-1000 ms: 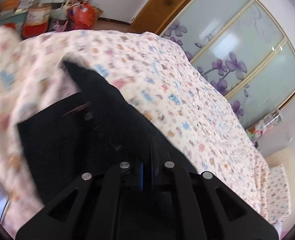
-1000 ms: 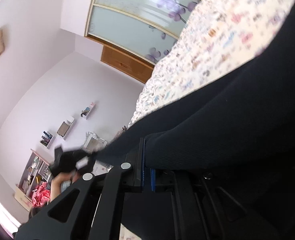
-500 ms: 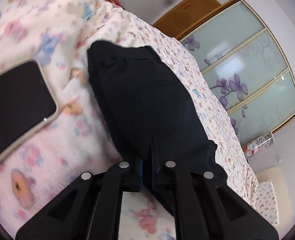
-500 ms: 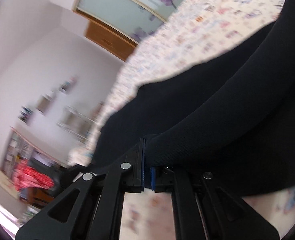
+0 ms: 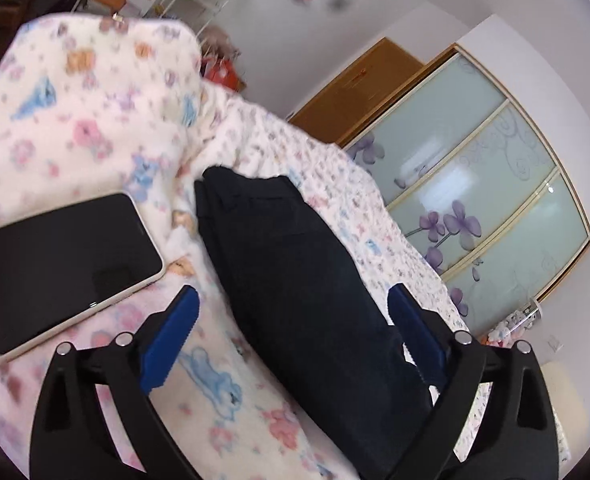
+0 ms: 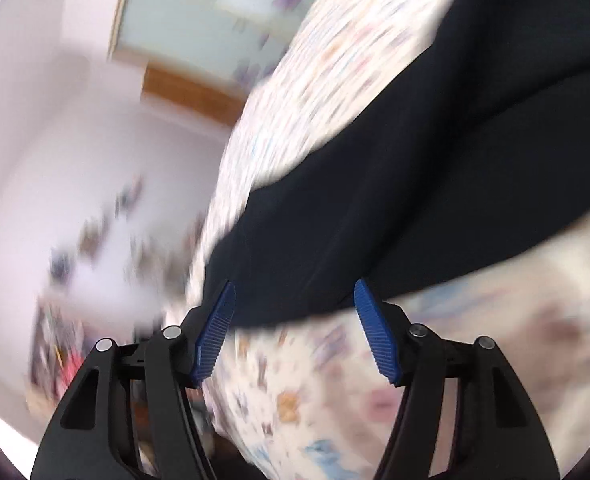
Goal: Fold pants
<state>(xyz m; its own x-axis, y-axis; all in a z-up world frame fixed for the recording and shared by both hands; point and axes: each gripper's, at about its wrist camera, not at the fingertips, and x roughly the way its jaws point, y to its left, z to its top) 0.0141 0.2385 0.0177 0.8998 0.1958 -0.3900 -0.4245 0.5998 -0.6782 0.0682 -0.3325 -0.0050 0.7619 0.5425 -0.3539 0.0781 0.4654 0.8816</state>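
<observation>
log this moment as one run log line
left gripper: open | right gripper: open | pants: lying on bedspread | phone: beside pants

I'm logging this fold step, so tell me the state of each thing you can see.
Pants: folded lengthwise, lying on the bed, released.
Left gripper: open, straddling the pants.
Right gripper: open, at the pants' edge.
Phone: screen dark, lying on the blanket.

1. The left black plastic two-finger gripper (image 5: pixel 293 316) has angular arms with triangular cut-outs, round silver screws at the joints, and blue ribbed pads (image 5: pixel 171 340)
2. The right black plastic two-finger gripper (image 6: pixel 295 332) matches it: silver screws, blue ribbed pads (image 6: pixel 375 338), triangular cut-outs
</observation>
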